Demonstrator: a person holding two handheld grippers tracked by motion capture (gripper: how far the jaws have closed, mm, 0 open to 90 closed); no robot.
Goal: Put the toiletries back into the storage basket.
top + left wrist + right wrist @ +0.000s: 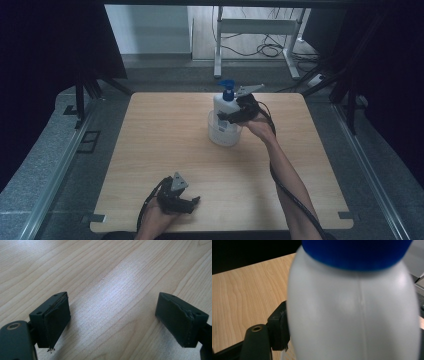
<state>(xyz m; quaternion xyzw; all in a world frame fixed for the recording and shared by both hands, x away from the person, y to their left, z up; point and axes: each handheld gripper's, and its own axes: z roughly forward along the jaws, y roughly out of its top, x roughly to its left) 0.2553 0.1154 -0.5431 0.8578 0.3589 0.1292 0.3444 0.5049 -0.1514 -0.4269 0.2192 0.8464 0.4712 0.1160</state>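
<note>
Where the wooden counter [165, 150] runs toward its far edge, a white pump bottle [225, 107] with a blue pump head [227, 90] is seen standing inside a clear, cup-like container [223, 134]. The bottle is gripped about its body by the right tongs [231, 117], reached in from the right on an outstretched forearm. In the right gripper view the bottle's pale body [352, 315] is pressed so close to the camera that it is blurred; one black jaw is seen flat against its left side, while the other is hidden behind the bottle. The right tongs are therefore judged to be closed on the bottle, though contact on the hidden side cannot be confirmed. A grip at mid-body, below the pump, is probably chosen so that the bottle can be kept upright while being lowered into or lifted out of the container; which of the two is meant cannot be told.

The left tongs [187, 202] are rested at the near edge of the counter, well apart from the bottle. In the left gripper view the left tongs [112, 322] are shown spread wide, with bare wood grain between the pads and nothing held. They appear to be parked out of the way.
</note>
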